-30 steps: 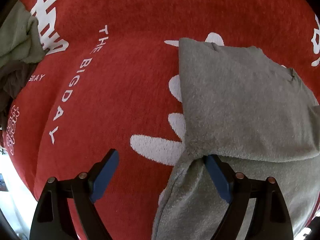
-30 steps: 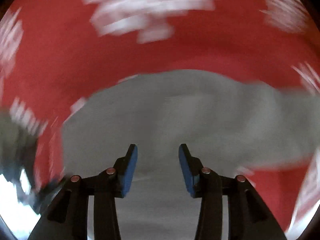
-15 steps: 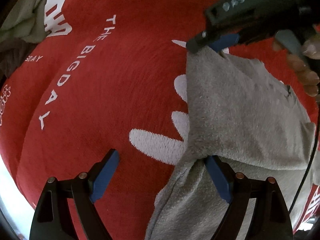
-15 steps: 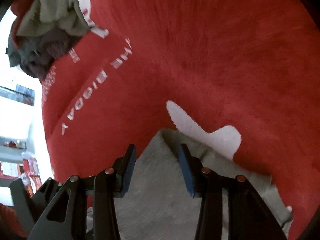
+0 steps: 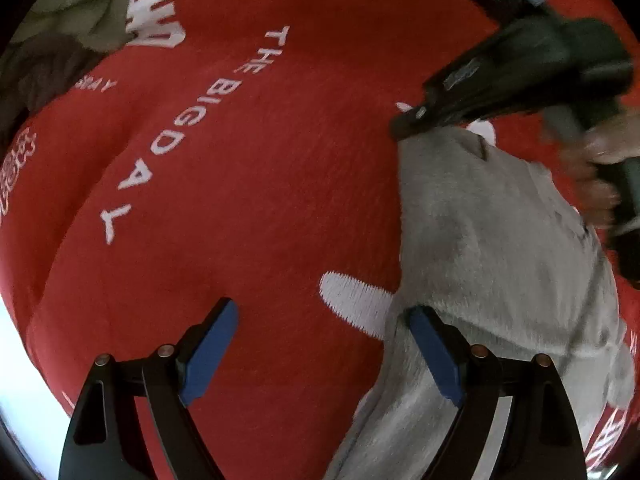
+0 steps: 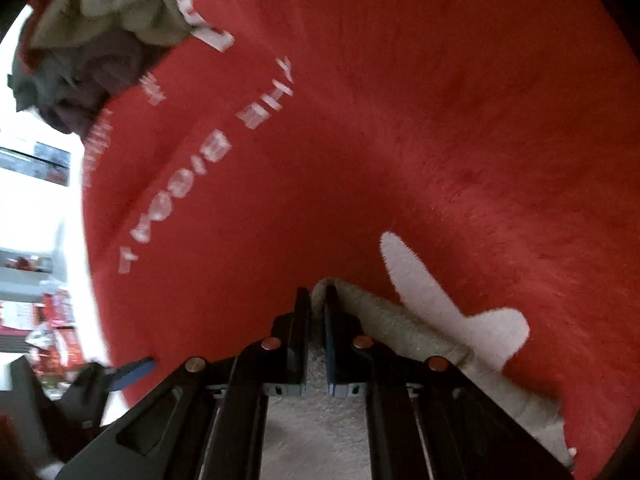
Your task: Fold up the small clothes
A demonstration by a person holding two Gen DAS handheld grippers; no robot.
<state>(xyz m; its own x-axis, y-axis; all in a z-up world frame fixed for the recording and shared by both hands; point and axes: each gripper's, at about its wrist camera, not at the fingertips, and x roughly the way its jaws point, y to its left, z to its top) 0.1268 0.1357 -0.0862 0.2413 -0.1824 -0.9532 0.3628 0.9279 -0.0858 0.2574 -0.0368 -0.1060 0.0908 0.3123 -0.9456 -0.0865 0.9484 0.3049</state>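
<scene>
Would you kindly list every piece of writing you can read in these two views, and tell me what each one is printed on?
"THE BIGDAY": white letters on the red blanket, also seen blurred in the right wrist view.
"...DAY": a partly hidden word on the blanket near the pile of clothes; the rest is cut off.
Large white block letters at the blanket's top edge: cropped, unreadable.
Round white emblem at the left edge: too small to read.
Marking on the right gripper: blurred.

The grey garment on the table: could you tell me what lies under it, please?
Under the grey garment lies the red cloth with white print. A white shape runs beneath its edge; the rest there is covered.
</scene>
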